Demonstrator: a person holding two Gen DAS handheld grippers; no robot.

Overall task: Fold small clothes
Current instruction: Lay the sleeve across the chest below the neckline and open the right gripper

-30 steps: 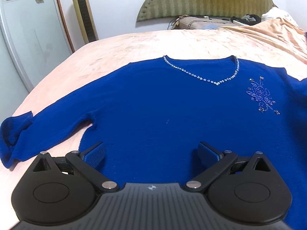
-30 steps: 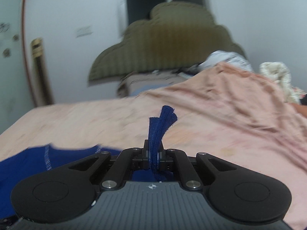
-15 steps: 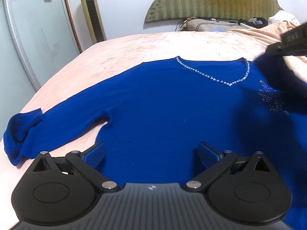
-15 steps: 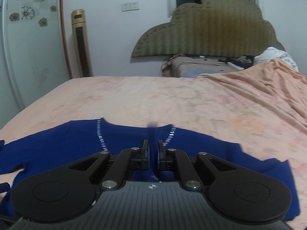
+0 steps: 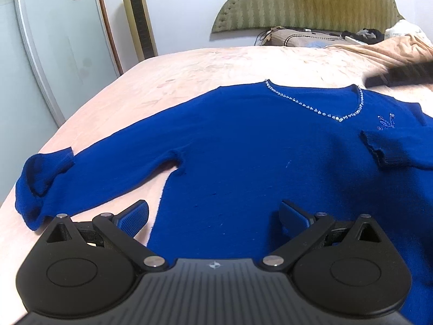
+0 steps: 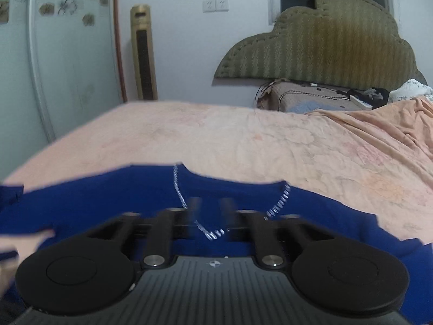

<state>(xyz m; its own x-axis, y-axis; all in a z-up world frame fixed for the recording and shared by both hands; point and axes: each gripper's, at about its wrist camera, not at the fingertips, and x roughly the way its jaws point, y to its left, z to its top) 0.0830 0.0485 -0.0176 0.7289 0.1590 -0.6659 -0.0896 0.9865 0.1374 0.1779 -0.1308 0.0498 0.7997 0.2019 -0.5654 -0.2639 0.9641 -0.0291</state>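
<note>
A blue sweater (image 5: 243, 149) with a beaded V neckline (image 5: 338, 116) lies flat on the pink bed. Its right sleeve is folded in, with the cuff (image 5: 379, 149) lying on the chest. Its left sleeve (image 5: 46, 178) stretches out to the bed's left edge. My left gripper (image 5: 213, 216) is open and empty, low over the sweater's lower left part. My right gripper (image 6: 211, 205) is blurred, its fingers a little apart with nothing between them, above the neckline (image 6: 205, 233). It shows as a dark blur at the right edge of the left wrist view (image 5: 400, 75).
The pink bedsheet (image 6: 243, 140) covers the bed. A green headboard (image 6: 324, 48) and a brown pillow (image 6: 311, 100) are at the far end. A rumpled peach blanket (image 6: 392, 140) lies at the right. A gold tower fan (image 5: 138, 19) and a glass door (image 5: 48, 54) stand at the left.
My right gripper carried the right sleeve cuff over the chest, opened and let it go. The cuff now lies on the sweater. My left gripper drifted slightly left and stayed open.
</note>
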